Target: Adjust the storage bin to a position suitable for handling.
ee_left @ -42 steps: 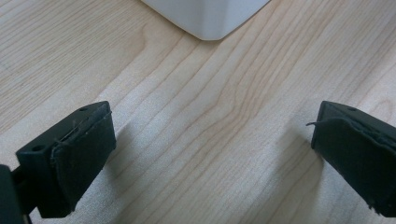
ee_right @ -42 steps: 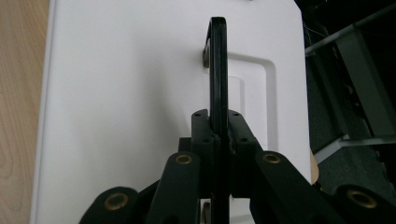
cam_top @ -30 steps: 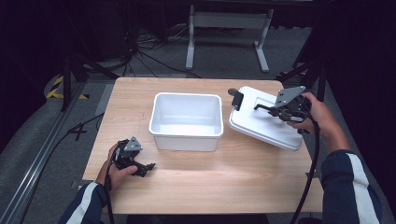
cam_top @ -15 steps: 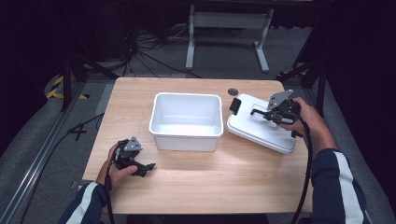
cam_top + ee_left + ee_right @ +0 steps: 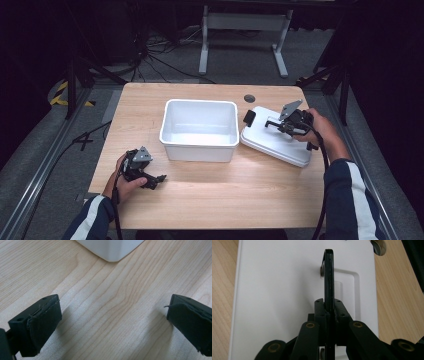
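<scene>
While the white lid [image 5: 276, 142] lies flat on the table [image 5: 225, 200], just to the right of the white bin [image 5: 200, 129] and close beside its right wall, the work looks to me only at its beginning; the bin stands open and empty, the lid is not on it, and what is left, as I judge it, is to lift the lid by its handle, carry it over the bin and seat it on the rim. The right gripper [image 5: 274, 123] is over the lid, to the right of the bin, and its jaws are pressed together on the black handle [image 5: 329, 277], which stands up on edge out of its recess; so the grasp seems done, the lifting not yet. The left gripper [image 5: 156, 179] rests on the table in front of the bin, toward its left corner, with the jaws wide apart and nothing between them; it takes no part for now. From the high view I get the whole layout and the small round hole [image 5: 249, 98] in the tabletop behind the bin's right side, but the grip itself is too small to read; the right gripper view makes it plain, the thin handle squeezed between both pads; the left gripper view adds the empty gap between its pads [image 5: 42, 317] over bare wood, and one rounded corner of the bin [image 5: 110, 250] just ahead.
</scene>
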